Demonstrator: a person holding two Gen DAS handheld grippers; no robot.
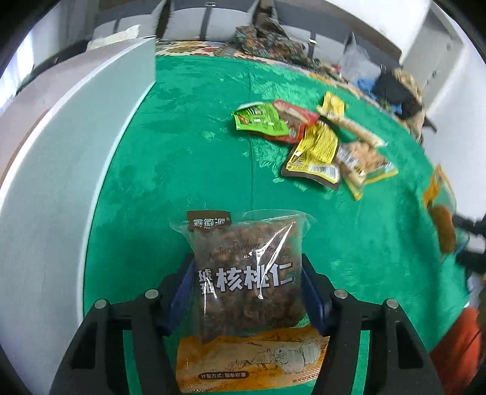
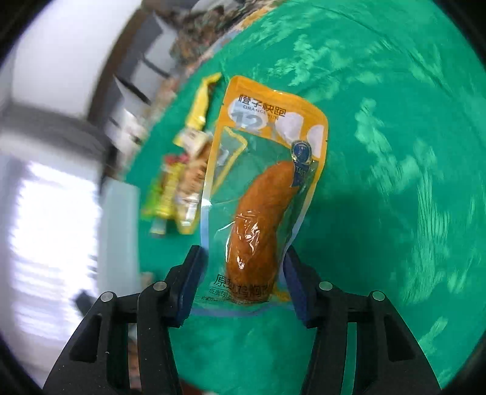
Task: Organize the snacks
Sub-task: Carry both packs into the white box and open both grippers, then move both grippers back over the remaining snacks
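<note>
Walnut bag pinched in my left tool; right tool pinches chicken pouch, snack pile beyond the walnut bag.

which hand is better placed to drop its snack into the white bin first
Left, probably. The left gripper holds the walnut bag right beside the white bin. The right gripper holds the chicken pouch over green cloth, farther off.

Probably a home: sofa, clutter.
</note>
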